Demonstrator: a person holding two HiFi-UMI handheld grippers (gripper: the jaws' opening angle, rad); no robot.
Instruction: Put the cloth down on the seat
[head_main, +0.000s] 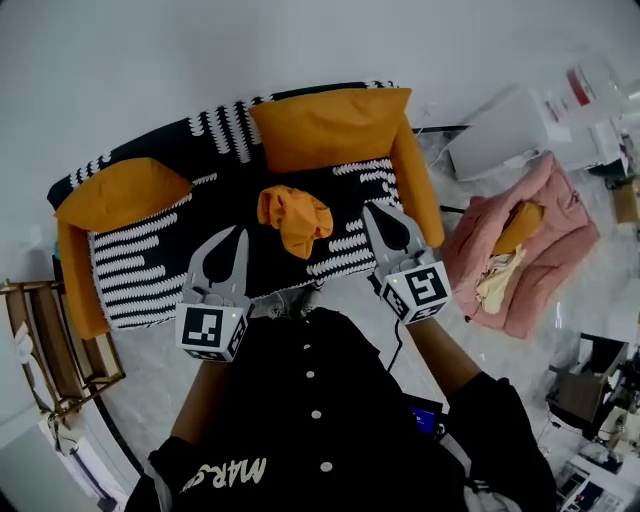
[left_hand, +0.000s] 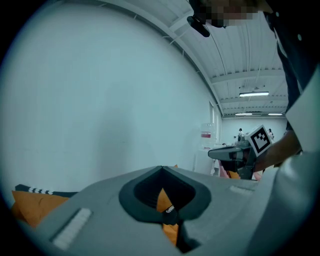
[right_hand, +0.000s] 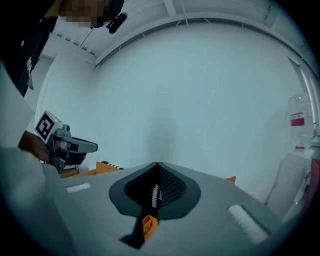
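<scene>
An orange cloth (head_main: 294, 219) lies crumpled on the black-and-white patterned seat (head_main: 150, 265) of a small sofa with orange cushions (head_main: 328, 125). My left gripper (head_main: 240, 233) hangs just left of the cloth, its jaws shut and empty, apart from the cloth. On the cloth's right side my right gripper (head_main: 371, 210) is also shut with nothing in it. In the left gripper view the jaws (left_hand: 161, 168) meet at their tips, with orange fabric showing behind the gap. The right gripper view shows the same closed tips (right_hand: 156, 163).
A pink padded bed (head_main: 524, 243) with pale and yellow cloths in it lies on the marble floor right of the sofa. A white box (head_main: 503, 131) stands behind it. A wooden rack (head_main: 45, 345) is at the left. A white wall is behind the sofa.
</scene>
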